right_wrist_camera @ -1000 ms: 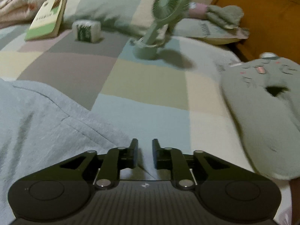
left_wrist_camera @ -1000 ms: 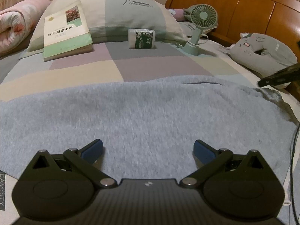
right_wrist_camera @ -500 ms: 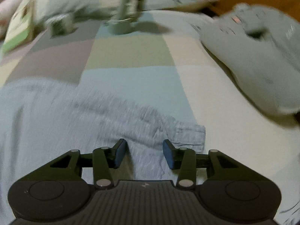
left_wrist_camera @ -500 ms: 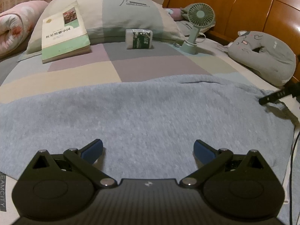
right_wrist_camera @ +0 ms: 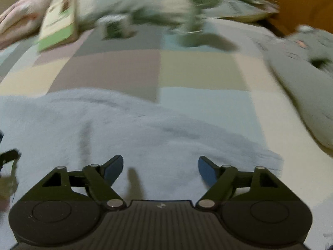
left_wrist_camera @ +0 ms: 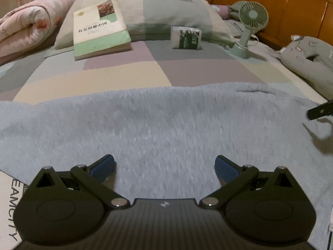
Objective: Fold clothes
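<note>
grey garment (left_wrist_camera: 166, 125) spread on patchwork bedsheet (left_wrist_camera: 124, 77) below wooden headboard (left_wrist_camera: 291, 4).

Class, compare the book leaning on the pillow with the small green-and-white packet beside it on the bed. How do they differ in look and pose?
The book is broad and flat, while the packet is small and blocky. The book leans tilted against the pillow; the packet lies on the patchwork bedsheet in front of the pillow. The book's cover is mostly cream with a pale green band; the packet has a dark green label. Both lie beyond the grey garment.
</note>
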Demonstrator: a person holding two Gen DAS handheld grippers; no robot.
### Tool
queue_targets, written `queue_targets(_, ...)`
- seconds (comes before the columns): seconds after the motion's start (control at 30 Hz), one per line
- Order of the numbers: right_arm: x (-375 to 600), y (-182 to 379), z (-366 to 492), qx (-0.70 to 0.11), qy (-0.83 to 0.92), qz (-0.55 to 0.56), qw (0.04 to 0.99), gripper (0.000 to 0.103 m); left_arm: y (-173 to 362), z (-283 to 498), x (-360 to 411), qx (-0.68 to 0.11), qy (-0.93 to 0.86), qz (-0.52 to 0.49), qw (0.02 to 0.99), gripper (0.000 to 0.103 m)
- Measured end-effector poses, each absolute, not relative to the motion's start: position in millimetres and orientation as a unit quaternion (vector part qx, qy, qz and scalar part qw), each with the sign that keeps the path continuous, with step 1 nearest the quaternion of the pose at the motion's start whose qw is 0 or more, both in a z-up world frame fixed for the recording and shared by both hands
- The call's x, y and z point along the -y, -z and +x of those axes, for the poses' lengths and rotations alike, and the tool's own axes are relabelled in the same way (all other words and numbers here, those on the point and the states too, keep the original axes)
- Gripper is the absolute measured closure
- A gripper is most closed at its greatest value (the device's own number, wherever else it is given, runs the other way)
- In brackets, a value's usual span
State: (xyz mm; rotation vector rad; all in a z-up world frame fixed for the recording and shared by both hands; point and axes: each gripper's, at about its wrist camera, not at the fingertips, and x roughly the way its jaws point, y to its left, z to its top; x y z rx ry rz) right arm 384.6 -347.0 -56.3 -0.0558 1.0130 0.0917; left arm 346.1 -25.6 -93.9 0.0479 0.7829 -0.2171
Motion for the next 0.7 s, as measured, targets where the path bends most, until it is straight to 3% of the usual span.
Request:
queue_targets(0.13, 341, 79, 402, -0.501, -0.031, -0.032, 0.864, 0.006, 96, 348, 26, -0.385, 0.106, 0.027, 0.916, 0.001)
queue_targets(0.43, 350, 50, 379, -0.469, -0.040, 0.041, 0.881, 0.006, 84, 348, 24, -0.385, 0.101, 0.011, 0.917, 0.001)
queue_targets(0.7, 271, 12, 384, -0.448, -0.182, 0.012, 0.875, 0.005, 52, 329, -21, -0.362, 0.117, 0.078, 0.922, 0.001)
